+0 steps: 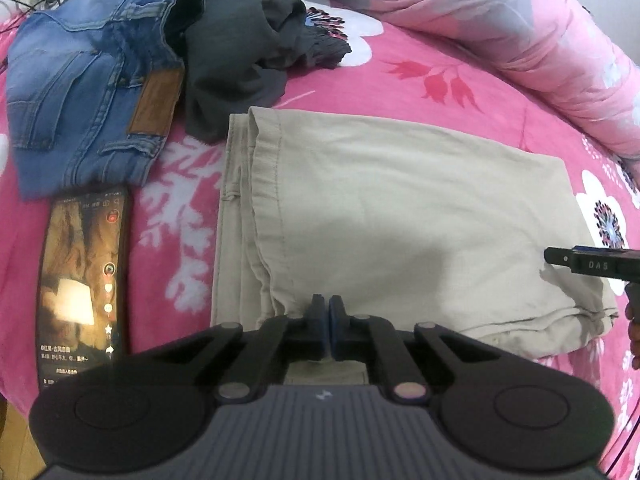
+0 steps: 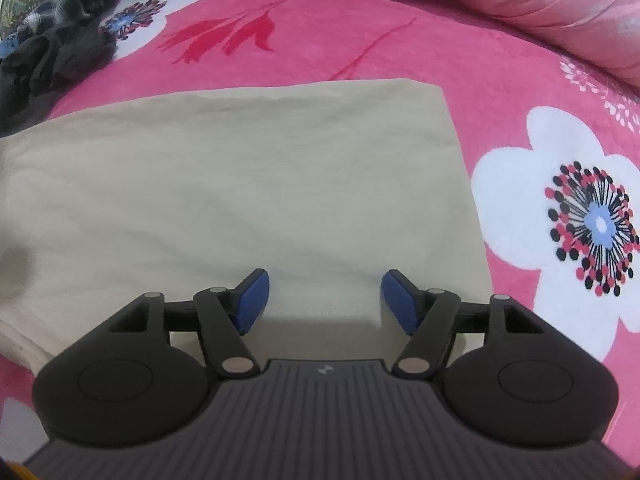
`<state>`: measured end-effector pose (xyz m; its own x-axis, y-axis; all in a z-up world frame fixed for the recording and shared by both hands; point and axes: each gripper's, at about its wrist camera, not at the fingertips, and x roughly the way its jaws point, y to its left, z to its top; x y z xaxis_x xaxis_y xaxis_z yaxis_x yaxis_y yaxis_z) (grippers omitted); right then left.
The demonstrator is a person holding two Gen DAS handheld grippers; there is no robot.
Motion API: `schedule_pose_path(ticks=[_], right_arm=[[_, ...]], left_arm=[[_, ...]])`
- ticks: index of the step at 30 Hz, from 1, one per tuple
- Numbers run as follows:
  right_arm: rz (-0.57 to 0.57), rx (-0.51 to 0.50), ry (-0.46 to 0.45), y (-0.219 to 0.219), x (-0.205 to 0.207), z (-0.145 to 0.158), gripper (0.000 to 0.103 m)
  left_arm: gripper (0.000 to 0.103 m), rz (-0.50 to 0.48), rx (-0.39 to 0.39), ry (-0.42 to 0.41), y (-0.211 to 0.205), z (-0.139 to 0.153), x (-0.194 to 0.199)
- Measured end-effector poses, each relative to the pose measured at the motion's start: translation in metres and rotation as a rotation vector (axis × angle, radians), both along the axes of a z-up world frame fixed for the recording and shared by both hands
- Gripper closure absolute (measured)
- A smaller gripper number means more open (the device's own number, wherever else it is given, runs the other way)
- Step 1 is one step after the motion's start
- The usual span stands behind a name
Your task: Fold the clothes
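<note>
Beige trousers (image 1: 400, 216) lie folded flat on the pink bed (image 1: 400, 68). My left gripper (image 1: 329, 312), fingers pressed together, sits at their near edge, possibly pinching cloth. My right gripper (image 2: 324, 296) hovers spread above them. Either another fold or setting aside follows.

The folded trousers (image 1: 400, 216) lie flat on the bed (image 1: 420, 68), in the middle of the left wrist view. To their left a phone (image 1: 82, 284) lies on the bed, apart from them. Behind the phone sits a pair of jeans (image 1: 88, 84), and just right of the jeans a crumpled garment (image 1: 240, 60), touching the trousers' far left corner. A rolled quilt (image 1: 540, 40) runs along the far right side of the bed. Both the left gripper (image 1: 329, 304) and the right gripper (image 2: 325, 294) sit over the trousers' near edge
</note>
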<state>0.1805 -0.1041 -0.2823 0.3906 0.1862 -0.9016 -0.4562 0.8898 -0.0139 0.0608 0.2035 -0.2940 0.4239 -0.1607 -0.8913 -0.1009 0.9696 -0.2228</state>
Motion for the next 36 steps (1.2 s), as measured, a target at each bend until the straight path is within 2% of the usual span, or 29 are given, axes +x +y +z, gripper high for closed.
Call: schedule_pose_path(ticks=[3,6,8,15,17,22,27,36], right_arm=[[-0.004,-0.016,-0.001,0.002,0.0,0.0,0.034],[-0.006,-0.018,-0.004,0.003,-0.001,0.0,0.033],[-0.006,-0.018,-0.007,0.003,-0.001,0.0,0.033],[-0.018,-0.021,-0.031,0.003,-0.004,-0.001,0.032],[-0.018,-0.022,-0.036,0.003,-0.005,-0.001,0.032],[-0.018,-0.021,-0.04,0.002,-0.006,-0.001,0.032],[-0.017,-0.018,-0.044,0.002,-0.007,-0.001,0.032],[-0.018,-0.014,-0.047,0.001,-0.008,-0.002,0.032]], left_arm=[[0.098,-0.011,0.011,-0.006,-0.002,0.001,0.002],[0.097,-0.038,0.058,-0.023,-0.006,0.01,0.002],[0.095,-0.06,0.09,-0.052,-0.009,0.019,0.001],[0.095,-0.098,0.116,-0.169,-0.017,0.05,0.008],[0.095,-0.112,0.11,-0.181,-0.023,0.051,0.011],[0.094,-0.176,0.11,-0.121,-0.044,0.03,0.021],[0.094,-0.174,0.133,-0.034,-0.049,0.008,0.023],[0.093,-0.154,0.122,-0.019,-0.04,0.003,0.021]])
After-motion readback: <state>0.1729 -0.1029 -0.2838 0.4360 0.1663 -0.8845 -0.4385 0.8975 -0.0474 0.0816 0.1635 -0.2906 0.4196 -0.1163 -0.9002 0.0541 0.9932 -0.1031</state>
